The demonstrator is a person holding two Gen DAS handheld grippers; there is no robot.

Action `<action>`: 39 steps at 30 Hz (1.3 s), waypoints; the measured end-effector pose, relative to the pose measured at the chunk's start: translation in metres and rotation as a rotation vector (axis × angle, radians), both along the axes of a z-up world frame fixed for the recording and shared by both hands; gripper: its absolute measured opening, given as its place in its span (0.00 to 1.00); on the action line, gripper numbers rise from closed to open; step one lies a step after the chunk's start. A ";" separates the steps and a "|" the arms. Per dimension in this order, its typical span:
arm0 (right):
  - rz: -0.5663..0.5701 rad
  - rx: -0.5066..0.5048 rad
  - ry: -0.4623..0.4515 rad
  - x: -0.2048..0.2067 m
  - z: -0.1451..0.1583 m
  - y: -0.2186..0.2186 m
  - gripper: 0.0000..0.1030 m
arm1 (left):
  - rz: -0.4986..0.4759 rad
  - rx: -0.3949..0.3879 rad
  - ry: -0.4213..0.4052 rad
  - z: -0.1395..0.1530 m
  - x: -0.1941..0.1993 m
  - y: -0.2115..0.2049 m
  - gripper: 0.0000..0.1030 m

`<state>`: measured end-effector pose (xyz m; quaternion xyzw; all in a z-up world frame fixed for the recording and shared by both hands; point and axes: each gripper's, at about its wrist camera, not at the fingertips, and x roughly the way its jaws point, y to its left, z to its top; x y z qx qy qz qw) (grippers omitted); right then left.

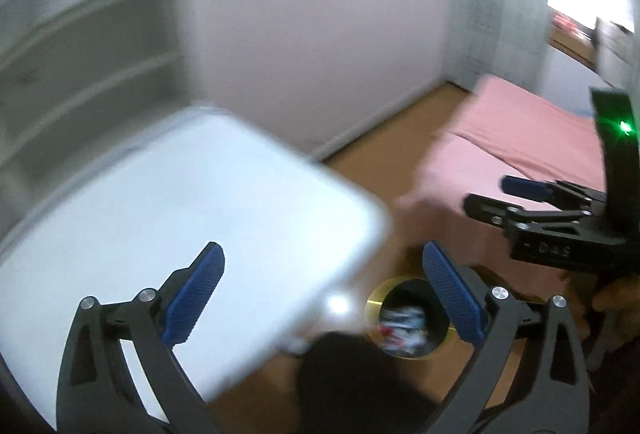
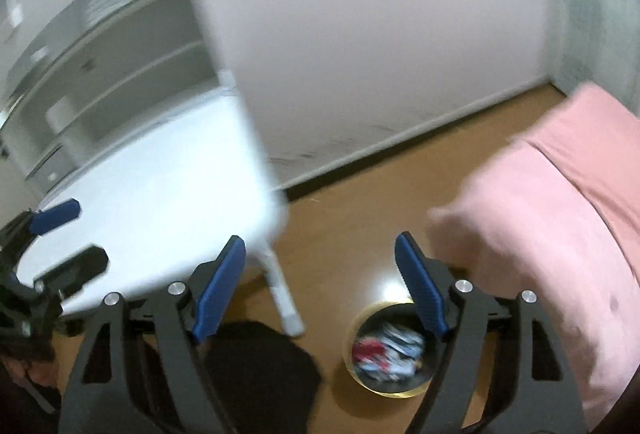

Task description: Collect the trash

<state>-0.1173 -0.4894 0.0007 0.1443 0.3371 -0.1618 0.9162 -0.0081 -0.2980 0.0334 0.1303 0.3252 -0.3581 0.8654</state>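
A round bin with a gold rim [image 2: 386, 350] stands on the wooden floor and holds crumpled red, white and blue trash [image 2: 388, 352]. It also shows in the left wrist view [image 1: 408, 318]. My right gripper [image 2: 320, 286] is open and empty, held high above the floor left of the bin. My left gripper [image 1: 324, 294] is open and empty over the corner of the white table [image 1: 180, 214]. The right gripper shows in the left wrist view [image 1: 496, 194] at the far right, and the left gripper in the right wrist view [image 2: 68, 238] at the left edge. Both views are blurred.
A white table [image 2: 160, 202] stands at the left, with a white shelf unit [image 2: 120, 66] behind it against the wall. A bed with a pink cover [image 2: 560, 218] fills the right. A dark object [image 2: 260, 366] lies on the floor below the table's leg [image 2: 280, 294].
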 end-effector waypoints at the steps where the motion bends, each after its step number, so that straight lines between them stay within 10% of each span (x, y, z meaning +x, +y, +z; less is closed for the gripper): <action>1: 0.049 -0.013 -0.010 0.022 0.007 0.025 0.72 | 0.057 0.007 -0.018 0.005 0.009 0.022 0.94; 16: 0.434 -0.074 -0.047 0.137 0.018 0.222 0.72 | 0.670 -0.013 -0.019 0.002 0.057 0.285 0.94; 39: 0.473 -0.093 -0.039 0.140 0.016 0.239 0.73 | 0.693 -0.002 -0.032 -0.001 0.034 0.310 0.94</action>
